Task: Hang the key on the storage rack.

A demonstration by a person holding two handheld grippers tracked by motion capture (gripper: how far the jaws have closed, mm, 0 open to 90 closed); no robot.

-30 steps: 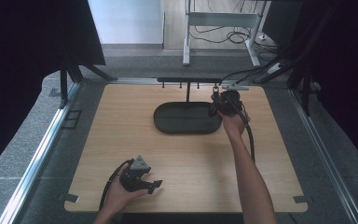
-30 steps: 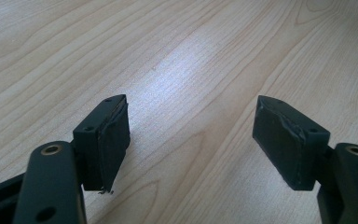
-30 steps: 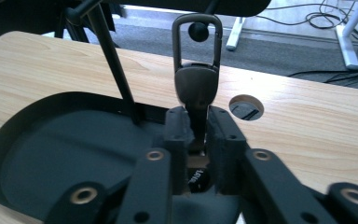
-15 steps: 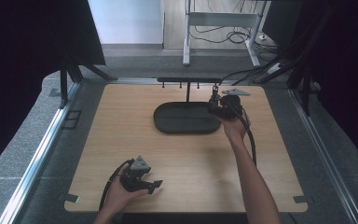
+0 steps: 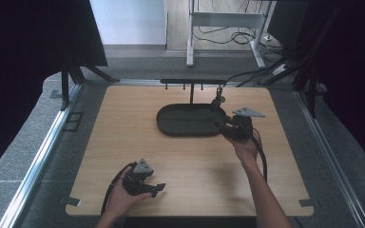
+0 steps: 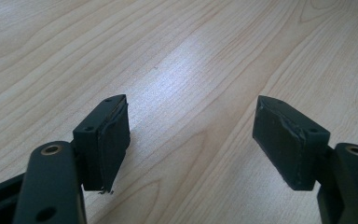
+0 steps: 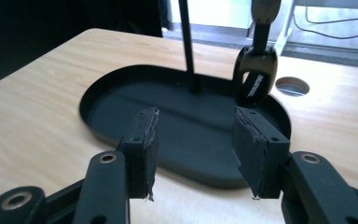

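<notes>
Pale wood-grain tabletop (image 5: 180, 156) carries the scene: nearest the person, the left gripper (image 5: 153, 189) rests low at the near edge with its 2 black jaws spread wide and empty. Farther off, the right gripper (image 5: 220, 125) sits at the right rim of the black oval stand base (image 5: 185, 121), jaws moderately open and holding nothing. Beyond it a dark looped object (image 7: 255, 77) hangs from the stand's crossbar (image 5: 192, 81), so reaching up to it seems the likely next move, needing a careful lift and squeeze; no writing is legible.
</notes>
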